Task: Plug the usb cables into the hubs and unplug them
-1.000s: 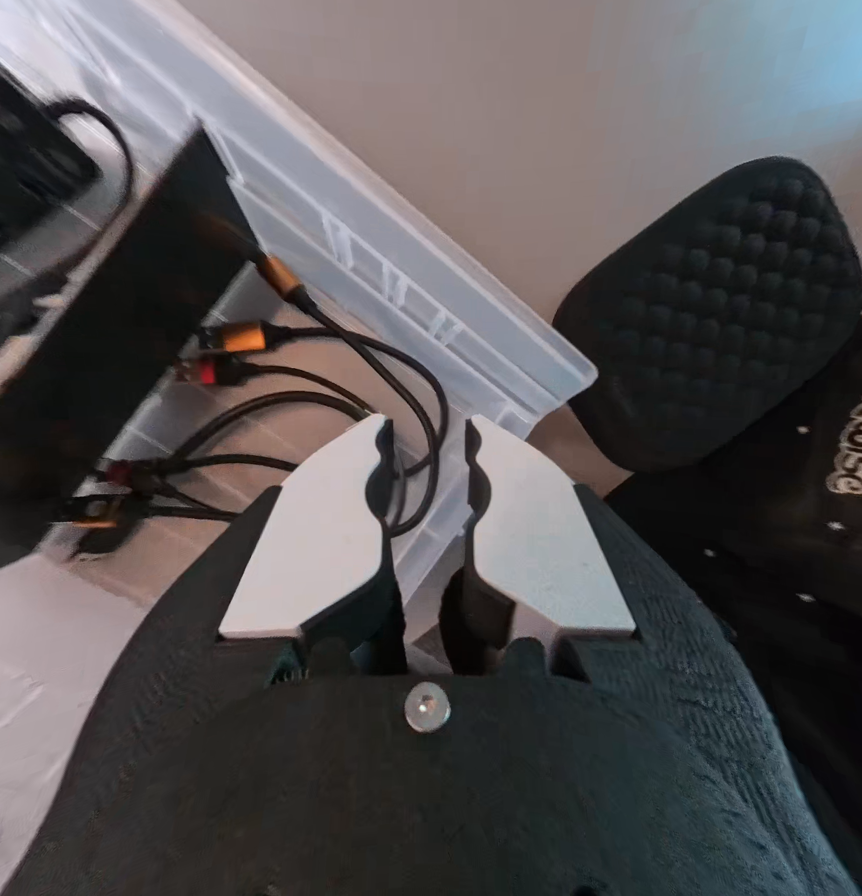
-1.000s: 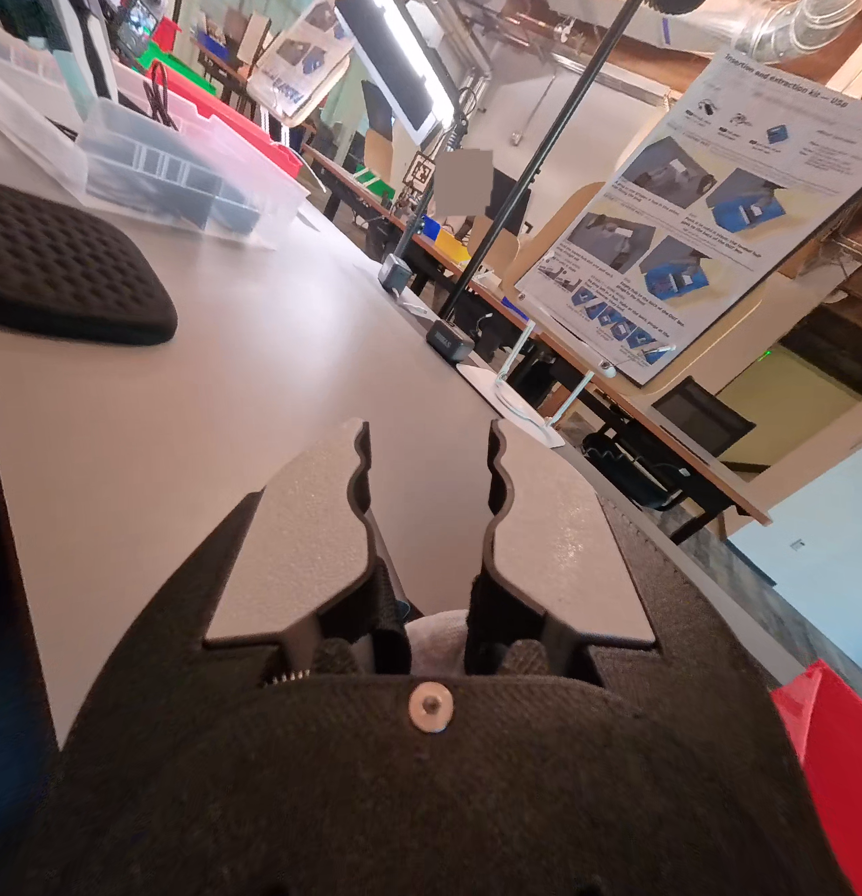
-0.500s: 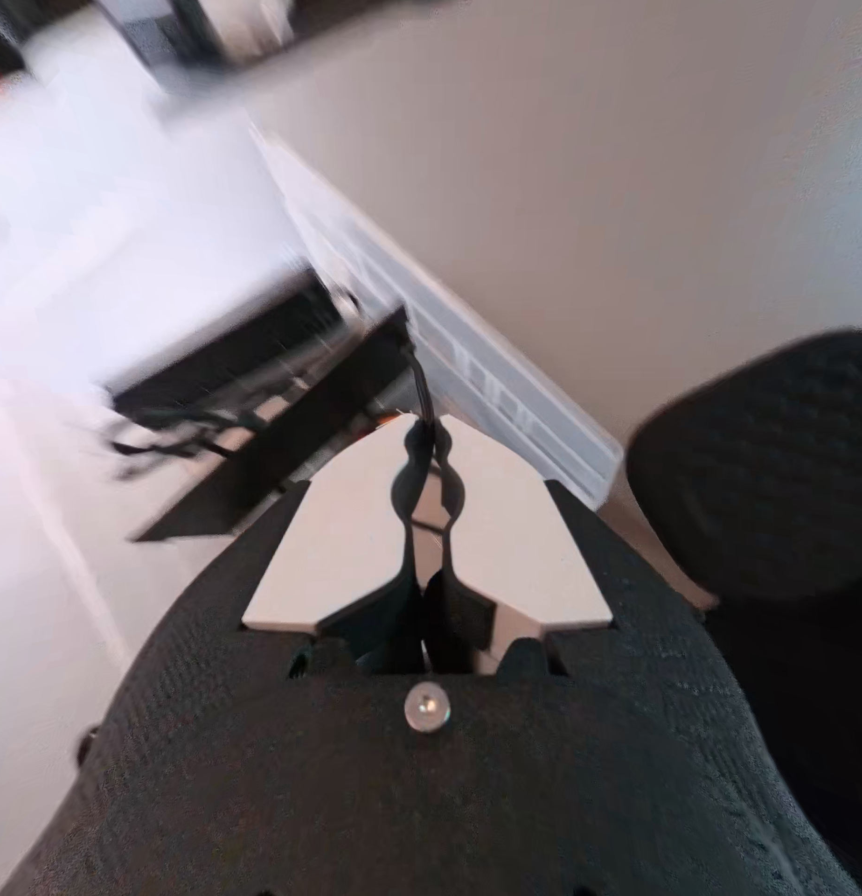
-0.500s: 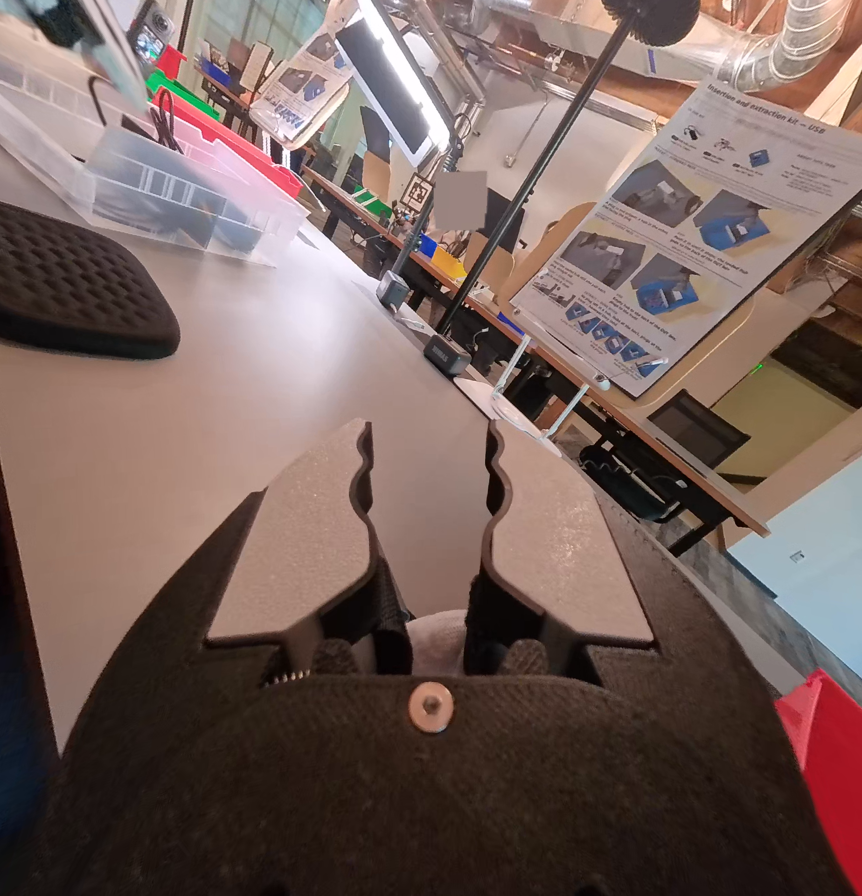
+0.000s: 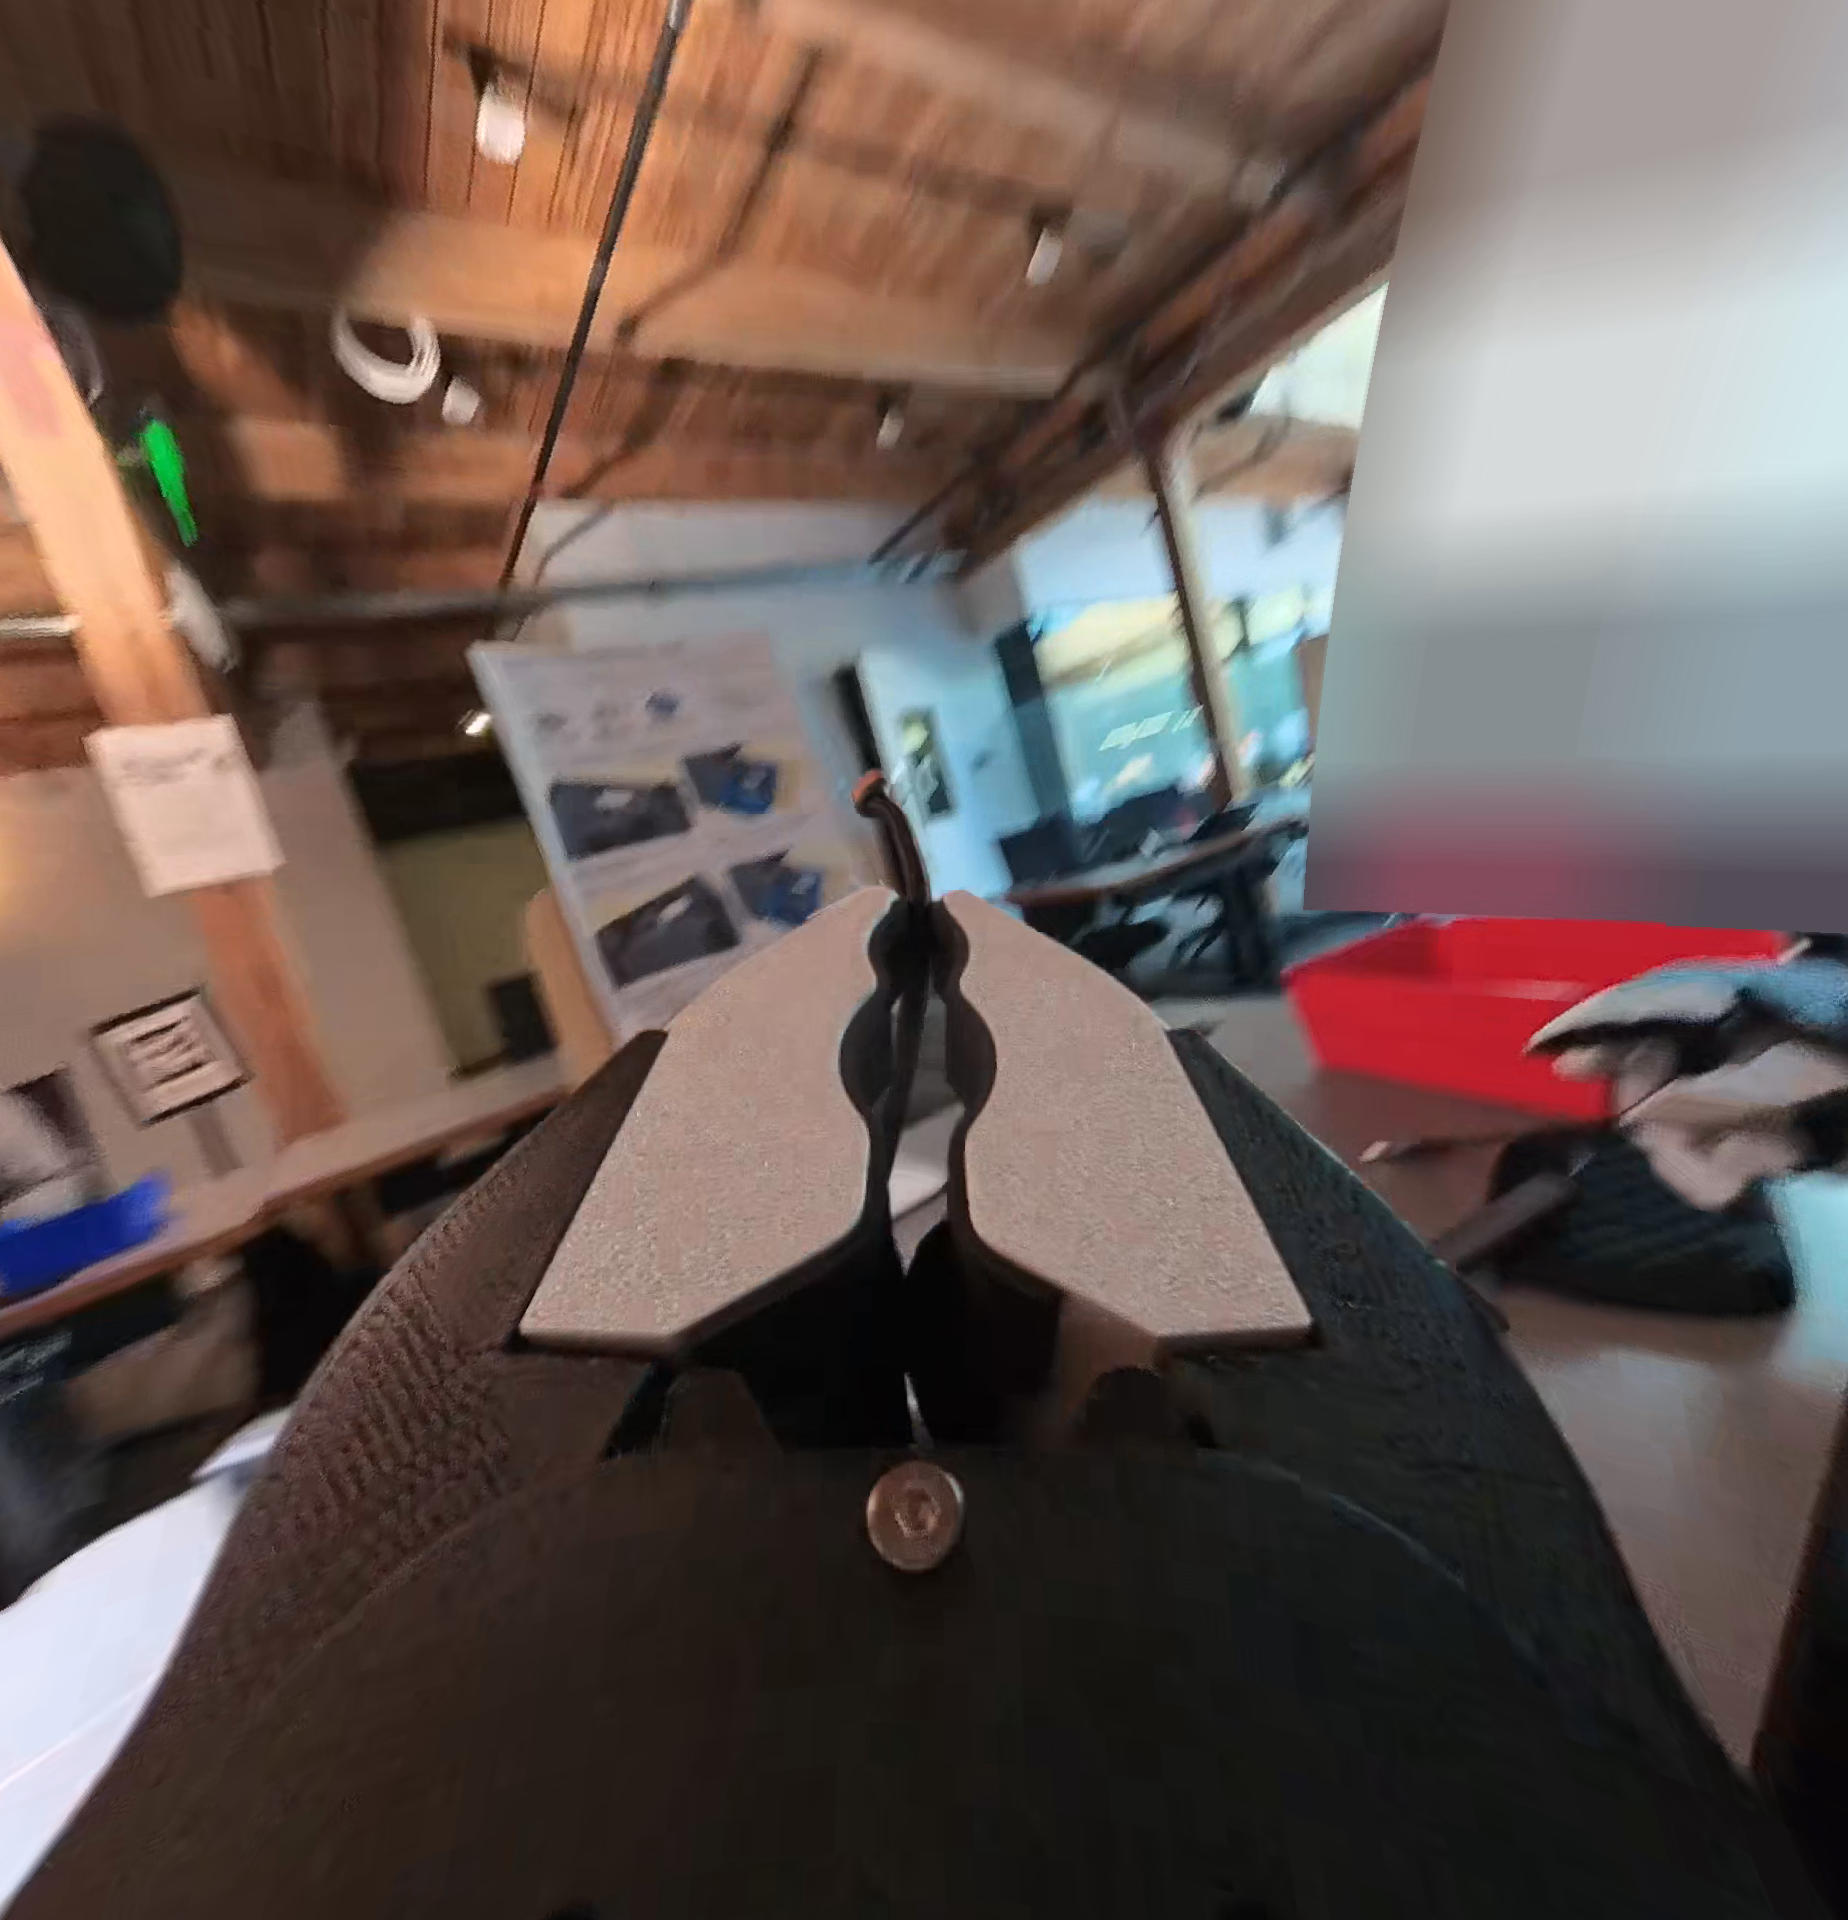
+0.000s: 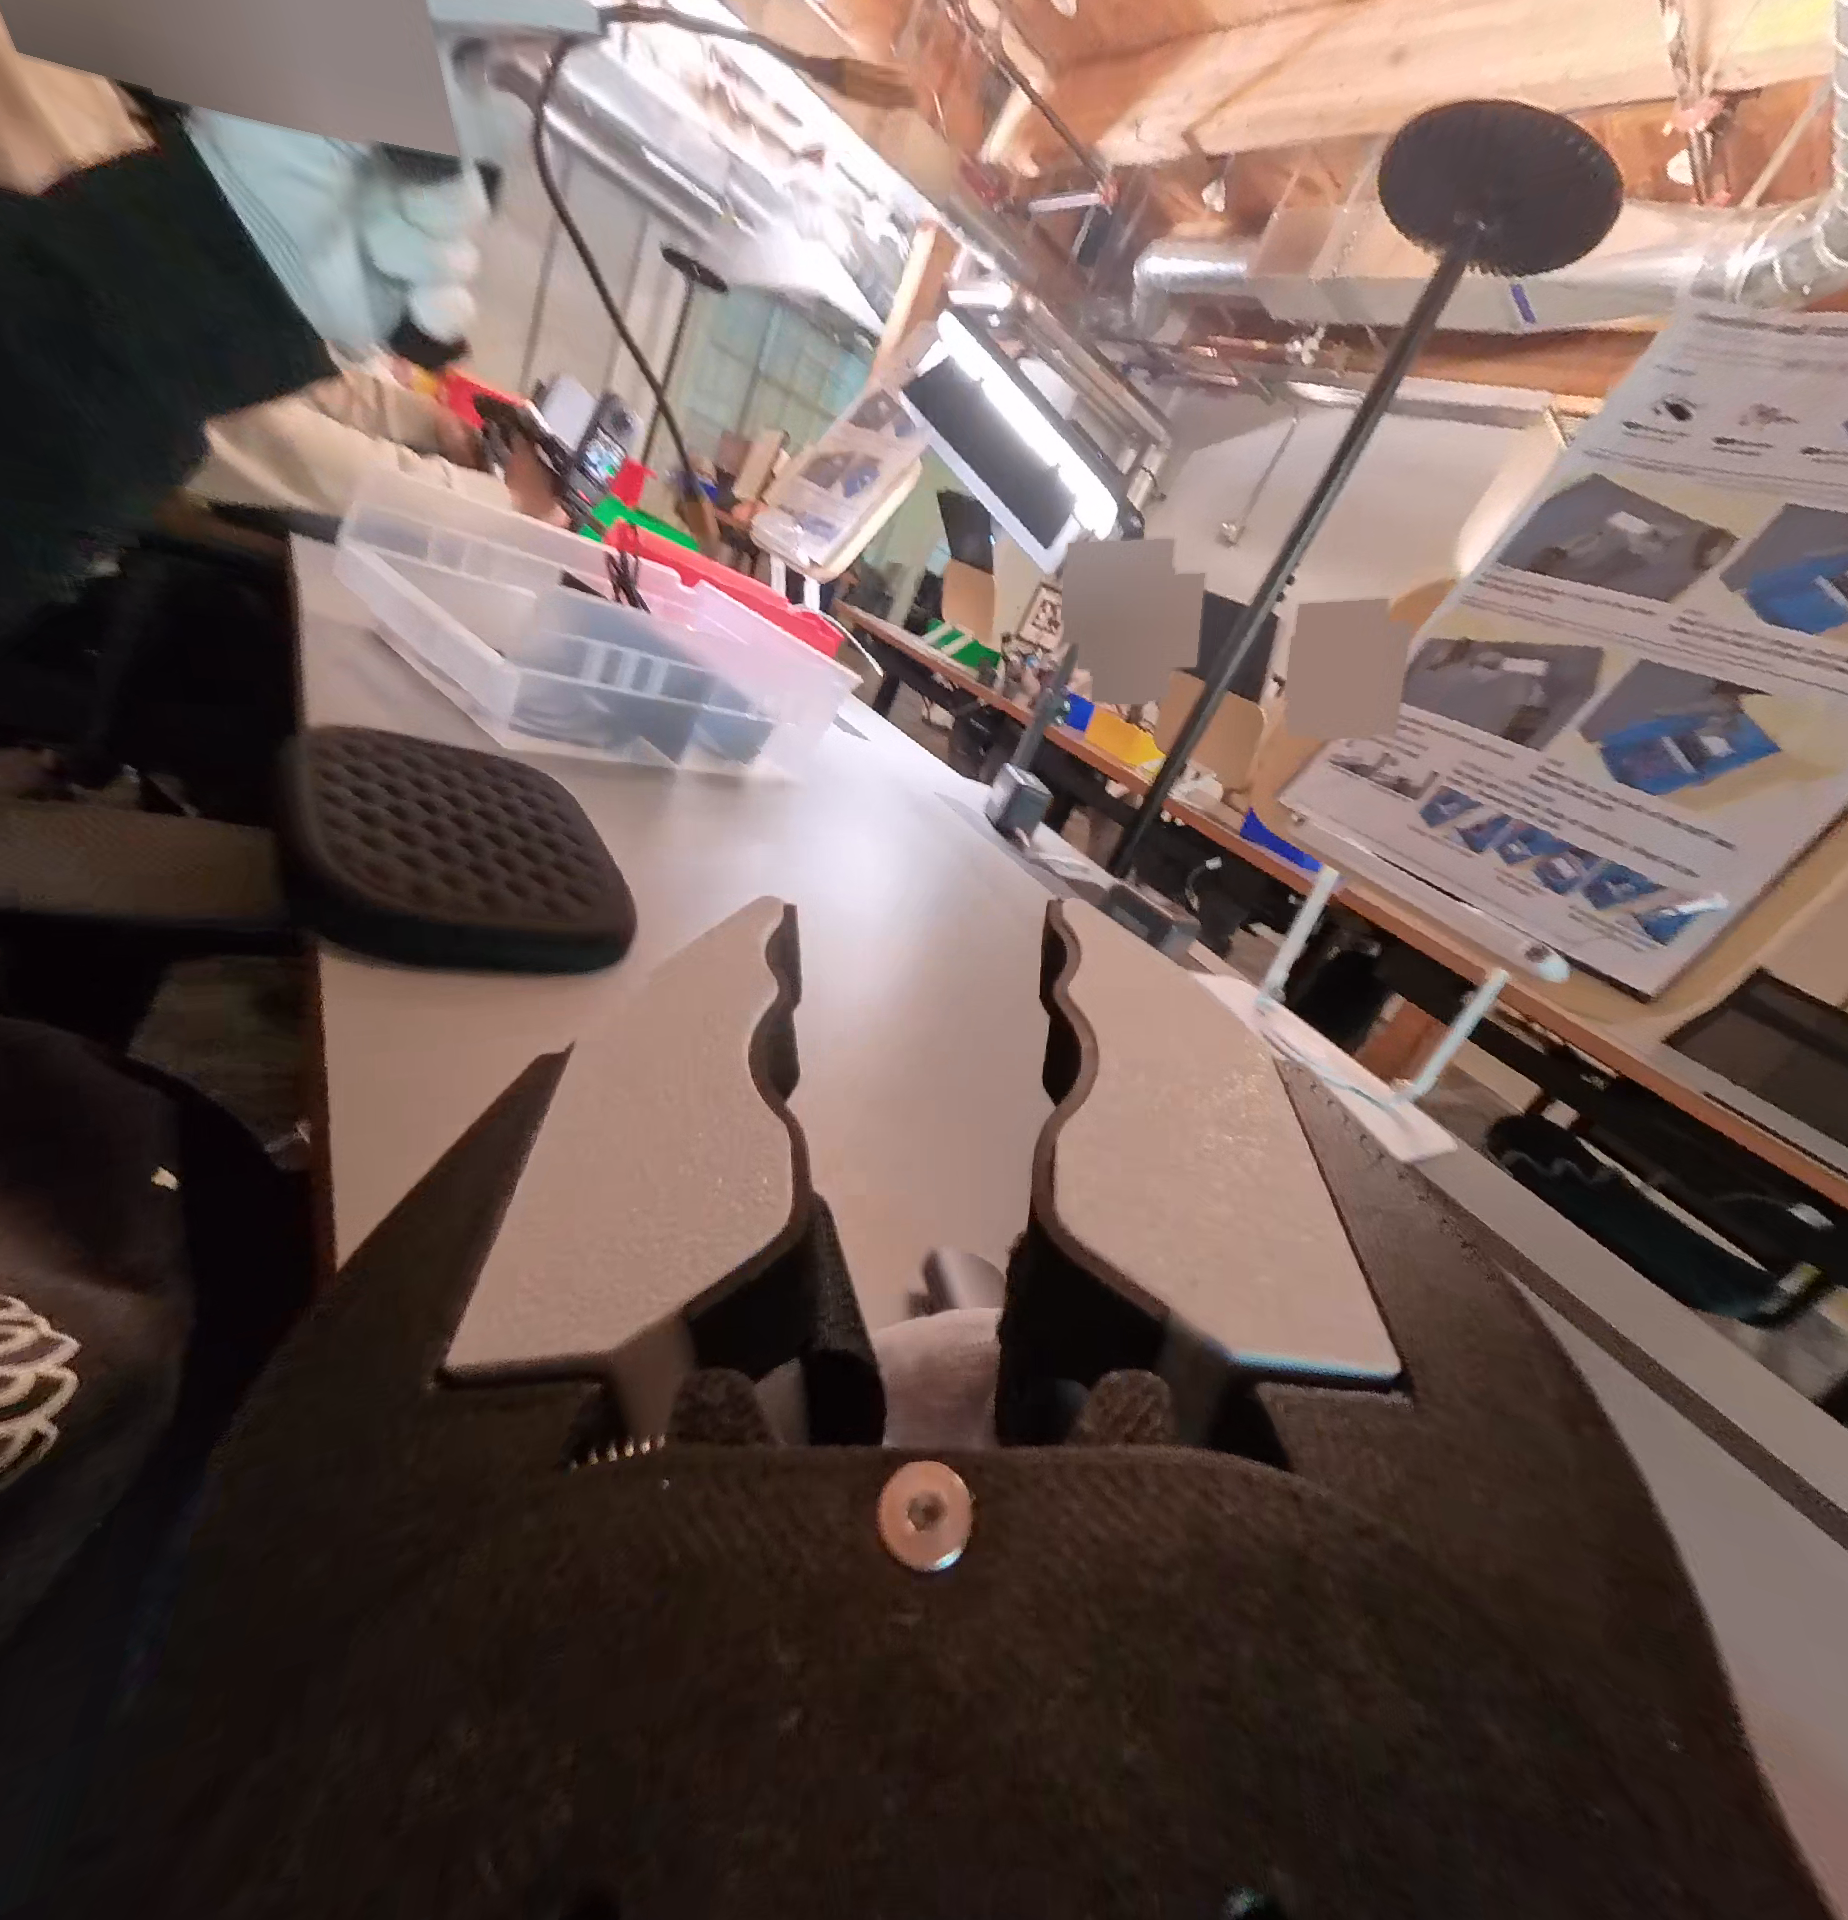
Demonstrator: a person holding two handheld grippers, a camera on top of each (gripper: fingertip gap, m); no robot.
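Cable first: we see a thin black usb cable (image 5: 902,1023) pinched between the pressed-together fingers of the left claw (image 5: 918,914), its orange-collared end poking just past the tips, raised clear of the bench (image 5: 1668,1423). Off to that claw's right, blurred, lies a red bin (image 5: 1460,997). Our right claw (image 6: 918,940) is spread and holds nothing, low over the bench. Ahead to its left sit a black perforated pad (image 6: 452,847) and, farther on, a clear compartment box (image 6: 587,644).
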